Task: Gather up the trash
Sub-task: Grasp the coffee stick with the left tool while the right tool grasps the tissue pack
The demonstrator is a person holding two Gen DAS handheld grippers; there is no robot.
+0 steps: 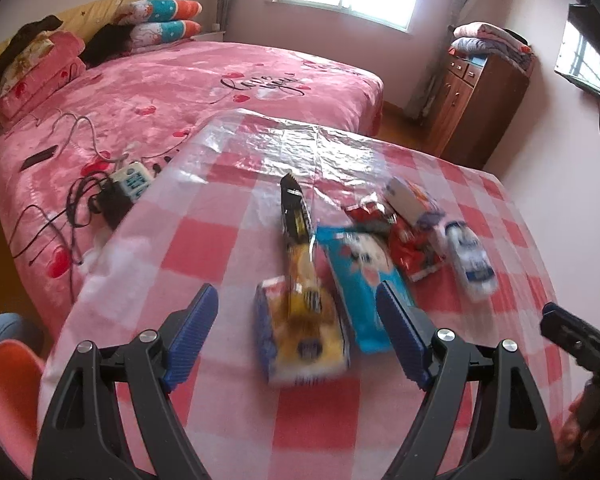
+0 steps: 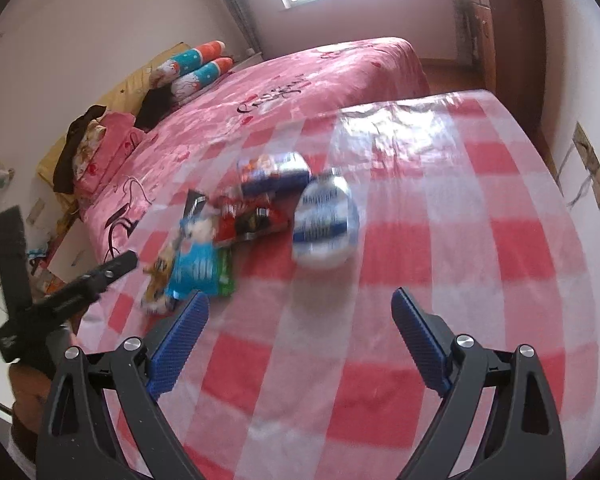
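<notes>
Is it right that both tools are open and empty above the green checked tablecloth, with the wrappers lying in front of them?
Not quite: the tablecloth is red and white checked, not green, as both wrist views show. The rest holds: the left tool and right tool are open and empty, with the wrappers in front of them.

Home bedroom, pink bed (image 1: 220,92), pillows (image 1: 160,20), dresser (image 1: 476,96)
</notes>
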